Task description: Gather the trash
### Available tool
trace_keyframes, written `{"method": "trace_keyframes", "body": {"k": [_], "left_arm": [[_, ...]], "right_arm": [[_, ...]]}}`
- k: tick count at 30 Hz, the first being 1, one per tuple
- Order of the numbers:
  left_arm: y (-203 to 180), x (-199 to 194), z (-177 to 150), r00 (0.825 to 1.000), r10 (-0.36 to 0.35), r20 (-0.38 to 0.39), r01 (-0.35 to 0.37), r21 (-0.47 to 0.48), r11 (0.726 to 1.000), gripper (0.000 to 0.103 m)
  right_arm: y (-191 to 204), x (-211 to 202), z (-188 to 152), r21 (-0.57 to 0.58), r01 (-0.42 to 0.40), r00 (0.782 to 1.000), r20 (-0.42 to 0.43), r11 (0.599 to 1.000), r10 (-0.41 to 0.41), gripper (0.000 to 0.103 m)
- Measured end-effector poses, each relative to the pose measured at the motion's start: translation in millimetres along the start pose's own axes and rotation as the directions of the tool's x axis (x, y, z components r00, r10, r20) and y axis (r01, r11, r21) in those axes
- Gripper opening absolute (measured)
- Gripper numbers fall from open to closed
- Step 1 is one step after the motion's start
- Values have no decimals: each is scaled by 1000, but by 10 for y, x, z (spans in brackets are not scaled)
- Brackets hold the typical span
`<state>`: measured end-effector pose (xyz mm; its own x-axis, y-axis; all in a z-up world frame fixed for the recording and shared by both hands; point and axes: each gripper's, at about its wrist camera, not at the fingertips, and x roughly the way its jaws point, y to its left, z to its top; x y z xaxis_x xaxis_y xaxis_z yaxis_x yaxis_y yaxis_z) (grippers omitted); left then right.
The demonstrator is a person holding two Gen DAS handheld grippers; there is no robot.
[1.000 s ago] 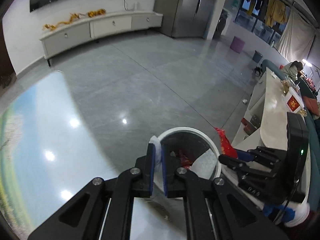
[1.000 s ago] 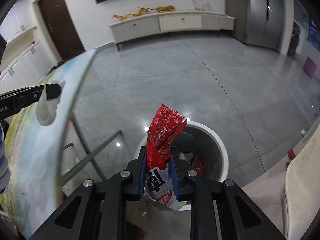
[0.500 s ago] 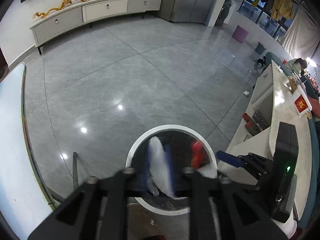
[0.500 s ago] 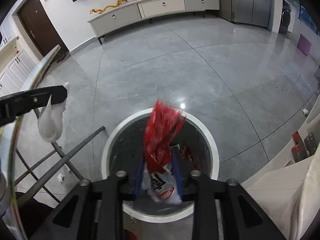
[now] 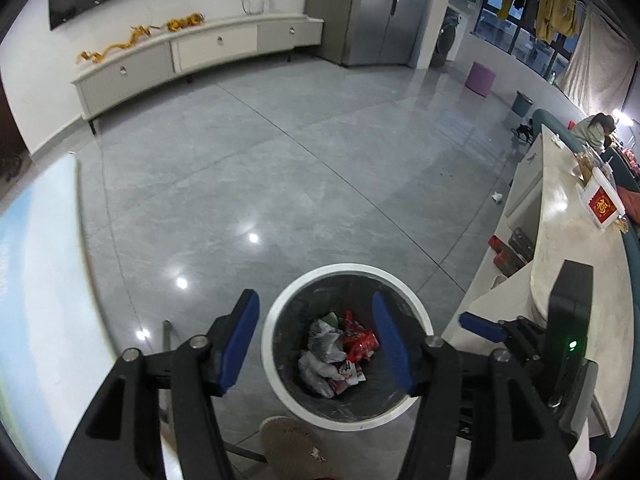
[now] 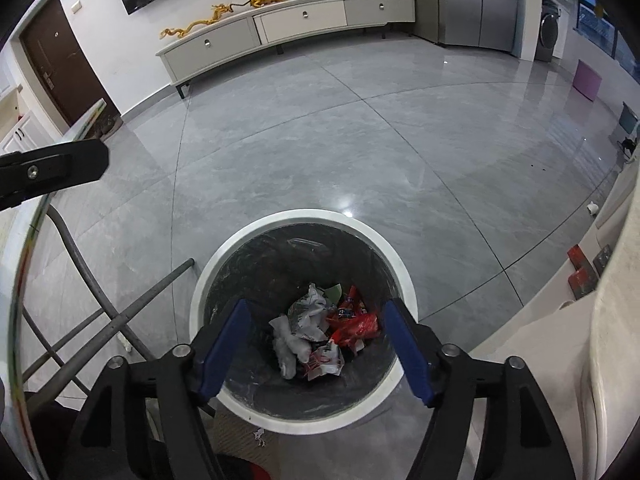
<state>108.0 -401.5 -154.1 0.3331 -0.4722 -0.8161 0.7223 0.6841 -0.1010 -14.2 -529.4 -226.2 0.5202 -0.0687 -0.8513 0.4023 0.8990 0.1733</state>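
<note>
A round white-rimmed trash bin (image 5: 280, 312) (image 6: 224, 256) with a dark liner stands on the grey floor below both grippers. At its bottom lie crumpled white tissue (image 5: 316, 372) (image 6: 290, 344) and a red snack wrapper (image 5: 360, 342) (image 6: 356, 326). My left gripper (image 5: 316, 340) hangs over the bin, its jaws opening and nothing between them. Over the same bin my right gripper (image 6: 316, 344) also has its jaws opening, empty. The right gripper (image 5: 480, 326) shows at the right of the left wrist view, and the tip of a left finger (image 6: 80, 160) at the left edge of the right wrist view.
A glossy table edge (image 5: 48, 280) (image 6: 24, 280) with metal legs (image 6: 120, 316) lies to the left of the bin. A pale curved counter (image 5: 568, 264) with boxes runs along the right. A person (image 5: 596, 128) sits far right. A long cabinet (image 6: 280, 24) lines the far wall.
Both grippers opened over the bin. The white tissue dropped from the left one and the red wrapper from the right one; both now lie in the bin. Both views moved closer over the bin.
</note>
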Motion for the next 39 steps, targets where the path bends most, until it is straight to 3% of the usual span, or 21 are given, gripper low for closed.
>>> {"method": "trace_keyframes", "body": {"k": [6, 10, 13, 22, 29, 36, 39], "left_arm": [[288, -411, -228, 992, 104, 67, -101, -43, 994, 64], [563, -738, -439, 972, 200, 127, -187, -106, 977, 67], [817, -1003, -620, 951, 264, 159, -239, -159, 958, 79], [1549, -1825, -1134, 864, 451, 225, -372, -320, 872, 82], [1995, -2352, -1406, 779, 579, 242, -455, -417, 787, 82], [2192, -2657, -1575, 723, 647, 242, -488, -484, 726, 101], [2213, -2748, -1626, 699, 672, 243, -499, -507, 703, 103]], "right_arm": [[207, -288, -73, 2, -20, 999, 43, 1000, 20, 88], [468, -516, -89, -33, -50, 995, 86, 998, 53, 96], [733, -695, -73, -77, -72, 989, 120, 994, 81, 100], [1633, -1115, -41, -230, -126, 965, 198, 965, 174, 103], [2208, -1227, -30, -294, -131, 943, 259, 947, 210, 103], [2560, -1296, -26, -317, -76, 918, 348, 946, 190, 103], [2617, -1324, -33, -319, -61, 910, 371, 946, 183, 103]]}}
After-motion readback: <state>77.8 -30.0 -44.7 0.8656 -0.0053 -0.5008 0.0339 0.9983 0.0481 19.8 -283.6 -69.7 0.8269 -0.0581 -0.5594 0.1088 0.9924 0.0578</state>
